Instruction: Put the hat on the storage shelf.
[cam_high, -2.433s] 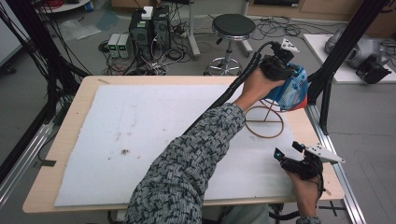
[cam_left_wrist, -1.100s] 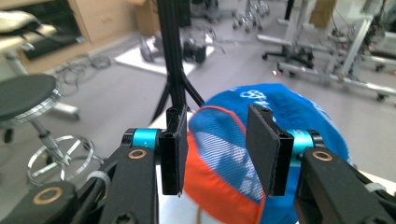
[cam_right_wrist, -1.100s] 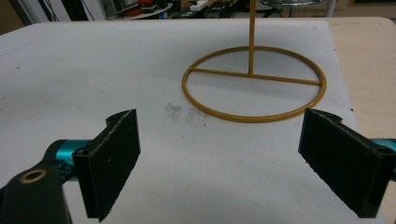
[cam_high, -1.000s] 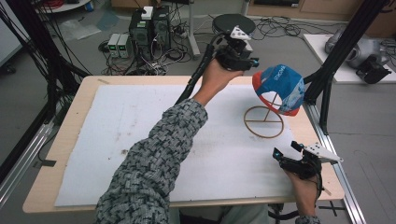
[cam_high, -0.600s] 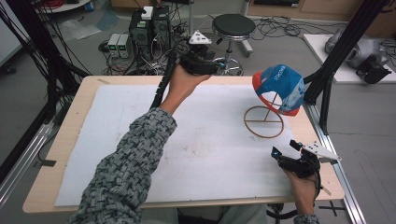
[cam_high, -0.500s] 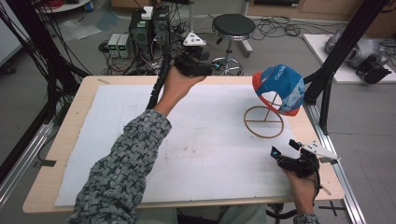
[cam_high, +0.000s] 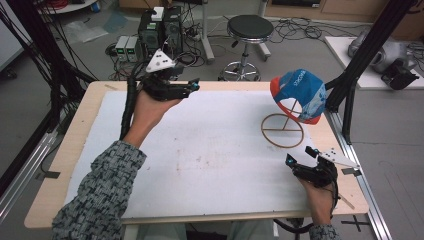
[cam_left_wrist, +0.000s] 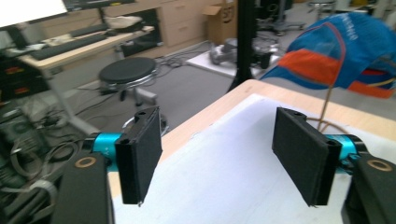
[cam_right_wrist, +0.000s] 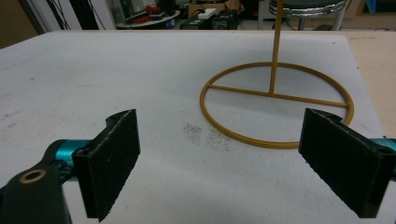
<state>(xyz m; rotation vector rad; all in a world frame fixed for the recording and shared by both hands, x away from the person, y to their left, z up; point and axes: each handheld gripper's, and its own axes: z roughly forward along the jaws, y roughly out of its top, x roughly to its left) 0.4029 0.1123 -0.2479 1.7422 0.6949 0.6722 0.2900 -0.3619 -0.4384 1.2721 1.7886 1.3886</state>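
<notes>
A blue and orange fabric cap sits on top of a thin yellow wire stand with a round ring base, at the right of the high view, on the white mat that covers the wooden table. In the left gripper view the cap is at the upper right of the frame.

The left gripper is at the upper left of the high view, raised near the far edge of the table, well apart from the cap. Its jaws stand wide apart and hold nothing. The right gripper is at the lower right, low over the mat, near the ring base. Its jaws are also apart and empty.

I think the cap is light and soft, so it will fold under a pinch. The stiff brim looks like the best place to hold it. The stand seems thin and light, and a sideways pull could tip it.
</notes>
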